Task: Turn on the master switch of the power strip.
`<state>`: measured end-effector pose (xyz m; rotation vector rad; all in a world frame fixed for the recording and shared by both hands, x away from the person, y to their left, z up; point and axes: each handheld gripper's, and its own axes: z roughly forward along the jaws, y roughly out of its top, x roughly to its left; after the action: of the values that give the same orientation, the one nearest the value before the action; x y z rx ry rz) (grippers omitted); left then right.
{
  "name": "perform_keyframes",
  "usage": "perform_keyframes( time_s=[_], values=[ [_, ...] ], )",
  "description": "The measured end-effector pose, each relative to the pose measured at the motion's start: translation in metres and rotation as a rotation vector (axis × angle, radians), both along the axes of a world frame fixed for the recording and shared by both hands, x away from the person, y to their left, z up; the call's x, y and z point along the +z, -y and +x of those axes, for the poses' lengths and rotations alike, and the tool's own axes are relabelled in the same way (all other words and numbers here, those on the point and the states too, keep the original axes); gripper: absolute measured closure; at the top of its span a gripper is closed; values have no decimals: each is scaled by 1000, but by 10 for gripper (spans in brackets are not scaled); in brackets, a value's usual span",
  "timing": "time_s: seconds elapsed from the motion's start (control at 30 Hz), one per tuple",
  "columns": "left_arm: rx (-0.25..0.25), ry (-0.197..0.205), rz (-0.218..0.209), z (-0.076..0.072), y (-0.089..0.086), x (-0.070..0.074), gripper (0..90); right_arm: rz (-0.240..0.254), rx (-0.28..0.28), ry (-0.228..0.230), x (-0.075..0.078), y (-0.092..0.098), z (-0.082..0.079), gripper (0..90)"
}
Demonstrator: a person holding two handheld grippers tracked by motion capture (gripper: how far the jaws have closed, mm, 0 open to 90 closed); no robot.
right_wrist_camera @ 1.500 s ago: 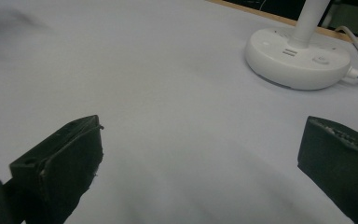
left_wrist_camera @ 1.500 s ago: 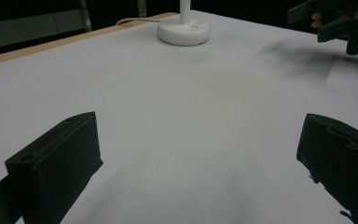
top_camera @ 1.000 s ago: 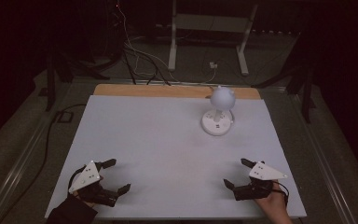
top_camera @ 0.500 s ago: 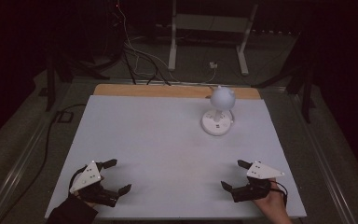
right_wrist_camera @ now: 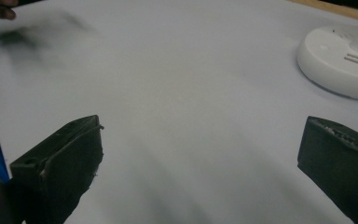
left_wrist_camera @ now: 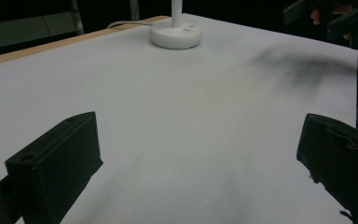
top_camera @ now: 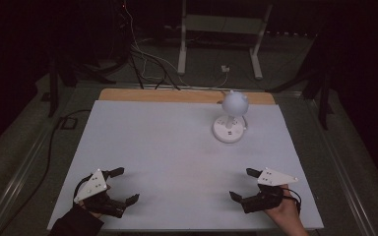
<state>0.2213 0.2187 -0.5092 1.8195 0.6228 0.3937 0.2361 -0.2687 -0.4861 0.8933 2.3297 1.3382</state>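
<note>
White lamp (top_camera: 230, 119): round base, globe head, upright.

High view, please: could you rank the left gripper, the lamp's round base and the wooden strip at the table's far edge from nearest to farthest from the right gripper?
1. Lamp's round base: ahead of the right gripper, on the table's right half.
2. Left gripper: across the near edge, at the left.
3. Wooden strip: along the far edge.

Glossy white plastic lamp (top_camera: 230, 129), matt table (top_camera: 167, 147)
</note>
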Motion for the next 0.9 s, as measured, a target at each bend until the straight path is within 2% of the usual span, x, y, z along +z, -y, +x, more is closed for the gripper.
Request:
perform_keyframes(
  time_s=[0.3,0.47,0.9],
  values=[
    [-7,0,-3,0,1,0,1,21,-4,11,14,-3,12,0],
    [-8,2,-5,0,0,1,1,52,-2,10,21,-3,20,0],
    [-12,5,-5,-1,1,1,1,57,-22,31,29,-3,45,0]
  ],
)
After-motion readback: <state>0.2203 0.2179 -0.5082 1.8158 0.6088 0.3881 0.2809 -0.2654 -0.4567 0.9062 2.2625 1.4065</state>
